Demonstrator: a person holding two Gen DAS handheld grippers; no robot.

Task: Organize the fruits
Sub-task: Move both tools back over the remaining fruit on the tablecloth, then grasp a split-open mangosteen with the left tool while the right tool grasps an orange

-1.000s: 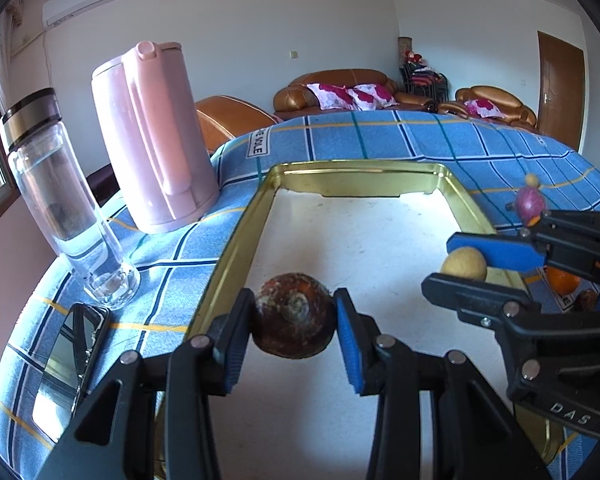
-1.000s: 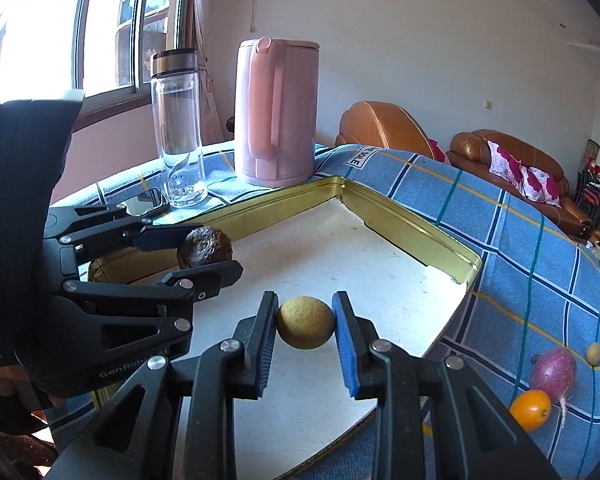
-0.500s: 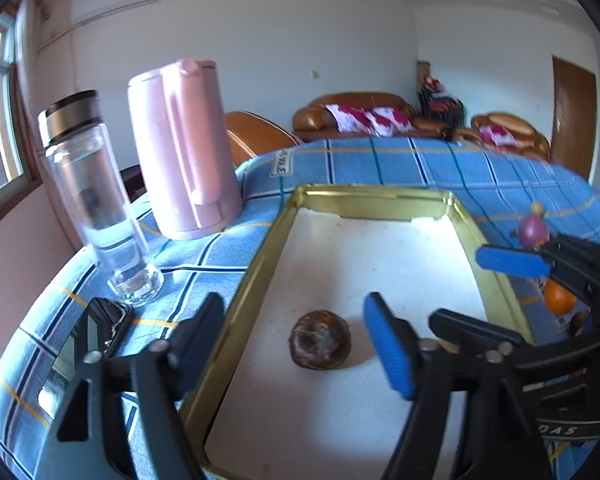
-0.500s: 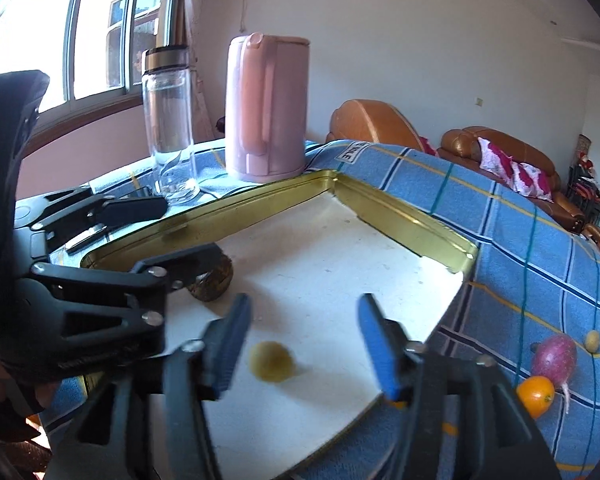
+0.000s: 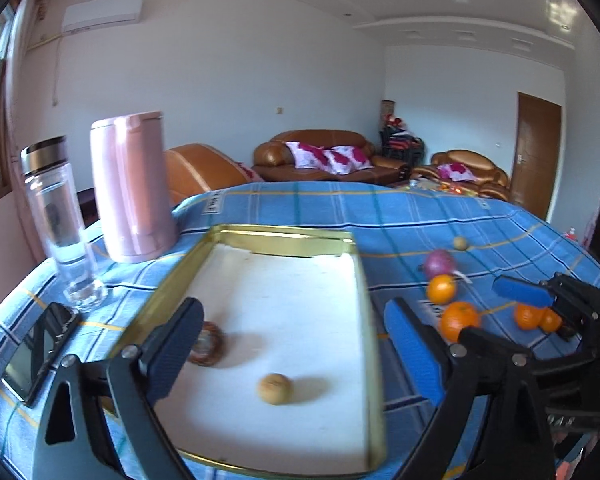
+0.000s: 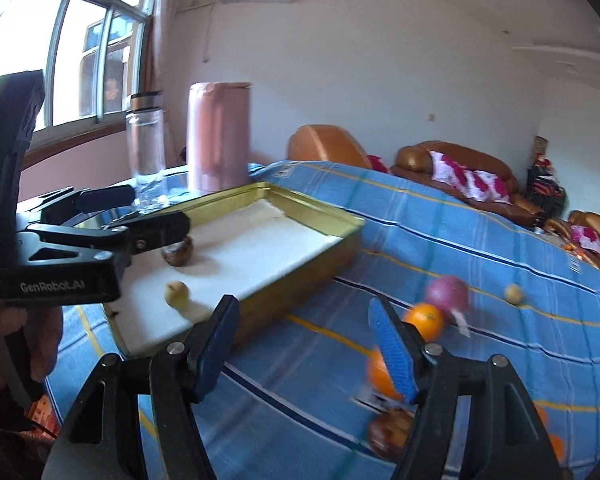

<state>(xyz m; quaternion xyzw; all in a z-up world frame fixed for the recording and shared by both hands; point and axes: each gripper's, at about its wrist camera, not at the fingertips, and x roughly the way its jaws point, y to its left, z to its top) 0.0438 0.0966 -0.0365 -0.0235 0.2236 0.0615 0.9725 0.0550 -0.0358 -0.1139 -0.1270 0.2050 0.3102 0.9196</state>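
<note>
Blue plaid tablecloth (image 5: 400, 216) w/ a gold-rimmed white tray (image 5: 284, 240). Left gripper (image 5: 292, 344) jaws opening, nothing between; right gripper (image 6: 304, 340) released, empty, over cloth. In tray: small tan round fruit (image 5: 275, 388) & dark brown round fruit (image 5: 210, 344). Oranges (image 5: 458, 320) and a purple bulb (image 5: 439, 262) lie on cloth right of tray.

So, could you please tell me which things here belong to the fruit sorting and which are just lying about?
Part of the job:
- gold tray
- dark brown fruit and small yellowish fruit, both in the tray
- oranges, purple fruit, small tan fruit on the blue cloth

Lying about:
- pink kettle
- glass bottle
- phone
</note>
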